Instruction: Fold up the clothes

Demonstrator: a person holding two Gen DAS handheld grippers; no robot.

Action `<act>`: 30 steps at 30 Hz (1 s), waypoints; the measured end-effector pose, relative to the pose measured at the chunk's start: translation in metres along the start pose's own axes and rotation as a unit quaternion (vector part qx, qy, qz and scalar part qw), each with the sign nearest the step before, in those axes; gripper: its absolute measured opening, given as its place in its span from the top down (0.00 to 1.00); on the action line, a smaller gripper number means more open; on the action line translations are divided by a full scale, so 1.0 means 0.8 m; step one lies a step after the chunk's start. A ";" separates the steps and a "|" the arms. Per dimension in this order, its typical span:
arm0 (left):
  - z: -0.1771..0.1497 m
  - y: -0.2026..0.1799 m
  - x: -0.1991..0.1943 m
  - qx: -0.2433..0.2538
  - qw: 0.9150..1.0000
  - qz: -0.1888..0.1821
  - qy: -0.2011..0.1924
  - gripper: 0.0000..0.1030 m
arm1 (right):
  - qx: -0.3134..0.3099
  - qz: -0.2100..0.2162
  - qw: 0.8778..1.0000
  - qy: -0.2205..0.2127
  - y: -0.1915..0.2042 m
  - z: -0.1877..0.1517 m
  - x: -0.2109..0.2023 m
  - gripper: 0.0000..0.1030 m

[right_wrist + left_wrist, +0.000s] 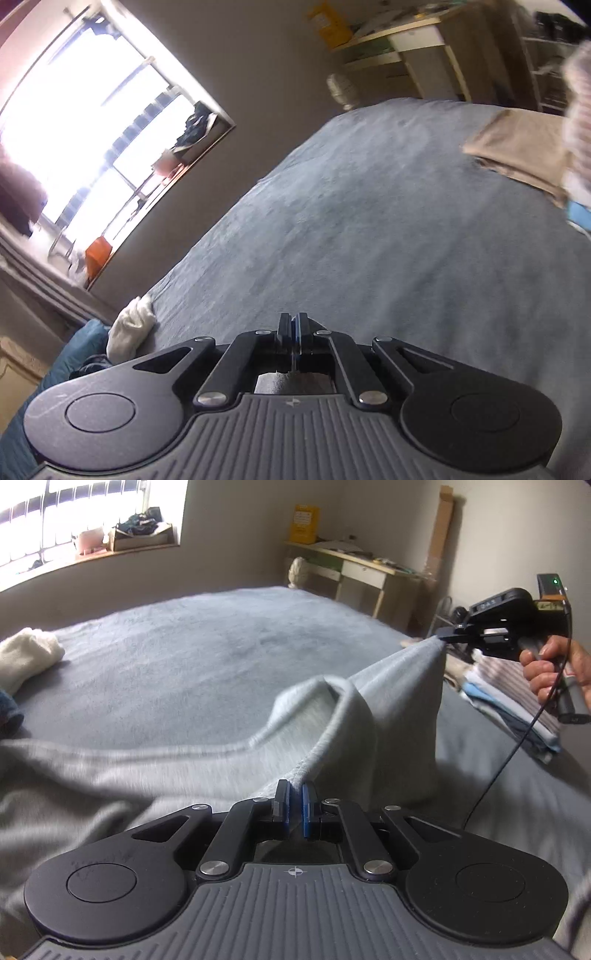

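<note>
We hold a light grey garment (388, 716) stretched between our two grippers above a bed covered in a blue-grey blanket (192, 646). The left gripper (294, 795) pinches a bunched fold of the fabric between its blue pads, jaws drawn narrow on the cloth. From the left wrist view we see the right gripper (445, 633) raised off to the right, its black fingertips clamped on a corner of the same garment, which rises to a peak there; our right hand (554, 672) wraps the handle, and a black cable (517, 746) trails down from it. The rest of the garment lies slack and creased across the near edge of the bed, toward the left.

In the right wrist view the right gripper (294, 325) shows its fingers pressed together, with a sliver of grey cloth visible beneath them; the cloth it holds hangs mostly out of sight below the camera.

A rumpled white garment (26, 657) lies at the bed's left edge, beside something dark blue. A stack of folded clothes (509, 701) sits on the bed's right side, just below the raised gripper. Beyond the bed stand a pale wooden desk (362, 568) with a yellow box (304, 522) on it and a bright window (74, 513) with clutter on its sill.
</note>
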State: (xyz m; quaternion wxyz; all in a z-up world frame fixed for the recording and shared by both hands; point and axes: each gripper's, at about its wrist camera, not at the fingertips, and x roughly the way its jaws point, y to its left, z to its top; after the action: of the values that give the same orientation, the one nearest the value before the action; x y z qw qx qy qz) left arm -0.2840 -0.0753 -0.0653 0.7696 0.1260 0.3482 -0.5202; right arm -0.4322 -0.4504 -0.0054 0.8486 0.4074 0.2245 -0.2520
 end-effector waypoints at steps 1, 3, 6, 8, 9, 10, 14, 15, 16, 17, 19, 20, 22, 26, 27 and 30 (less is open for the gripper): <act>-0.008 0.001 -0.002 -0.003 1.000 -0.002 0.005 0.96 | 0.012 -0.009 1.000 -0.002 -0.012 -0.006 -0.012 0.99; -0.023 0.002 -0.006 -0.009 1.000 -0.005 0.015 0.96 | 0.038 -0.036 0.999 -0.001 -0.042 -0.023 -0.031 0.99; -0.021 0.002 -0.013 -0.015 1.000 -0.019 0.007 0.96 | 0.105 -0.073 0.992 0.001 -0.093 -0.048 -0.056 0.99; -0.018 0.001 -0.017 -0.019 0.999 -0.029 0.001 0.96 | 0.146 -0.079 0.986 -0.008 -0.114 -0.054 -0.072 0.99; -0.017 0.001 -0.019 -0.021 0.999 -0.035 -0.002 0.96 | 0.158 -0.081 0.984 -0.015 -0.120 -0.053 -0.082 0.99; -0.016 0.000 -0.022 -0.023 0.999 -0.040 -0.005 0.96 | 0.150 -0.081 0.985 -0.026 -0.114 -0.043 -0.096 0.99; -0.012 -0.001 -0.030 -0.031 0.998 -0.060 -0.017 0.96 | 0.118 -0.082 0.987 -0.071 -0.093 -0.006 -0.155 0.99; -0.010 -0.001 -0.032 -0.033 0.997 -0.065 -0.020 0.96 | 0.109 -0.091 0.987 -0.080 -0.089 0.003 -0.174 0.99; -0.011 -0.004 -0.036 -0.032 0.997 -0.073 -0.021 0.96 | 0.100 -0.100 0.986 -0.086 -0.088 0.009 -0.194 0.99; -0.014 -0.008 -0.039 -0.032 0.996 -0.085 -0.019 0.96 | 0.093 -0.112 0.985 -0.092 -0.088 0.012 -0.212 0.99; -0.024 -0.018 -0.042 -0.032 0.993 -0.110 -0.009 0.96 | 0.086 -0.147 0.981 -0.097 -0.097 0.009 -0.241 0.99; -0.031 -0.023 -0.041 -0.032 0.992 -0.121 -0.002 0.96 | 0.084 -0.165 0.978 -0.098 -0.104 0.007 -0.254 0.99; -0.045 -0.032 -0.039 -0.032 0.989 -0.142 0.016 0.96 | 0.080 -0.201 0.971 -0.101 -0.118 0.001 -0.280 0.99; -0.070 -0.040 -0.031 -0.040 0.985 -0.158 0.059 0.94 | 0.111 -0.291 0.949 -0.059 -0.168 -0.033 -0.289 0.98; -0.071 -0.036 -0.032 -0.047 0.984 -0.160 0.060 0.93 | 0.119 -0.314 0.941 -0.039 -0.181 -0.043 -0.286 0.98; -0.074 -0.026 -0.036 -0.067 0.981 -0.168 0.065 0.91 | 0.106 -0.385 0.917 0.012 -0.203 -0.069 -0.265 0.96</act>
State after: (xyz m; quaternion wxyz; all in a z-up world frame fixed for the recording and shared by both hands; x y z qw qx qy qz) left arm -0.3329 -0.0307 -0.0858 0.6539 0.0474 0.4479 -0.6079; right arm -0.7048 -0.4420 -0.0068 0.6352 0.3797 0.3459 -0.5768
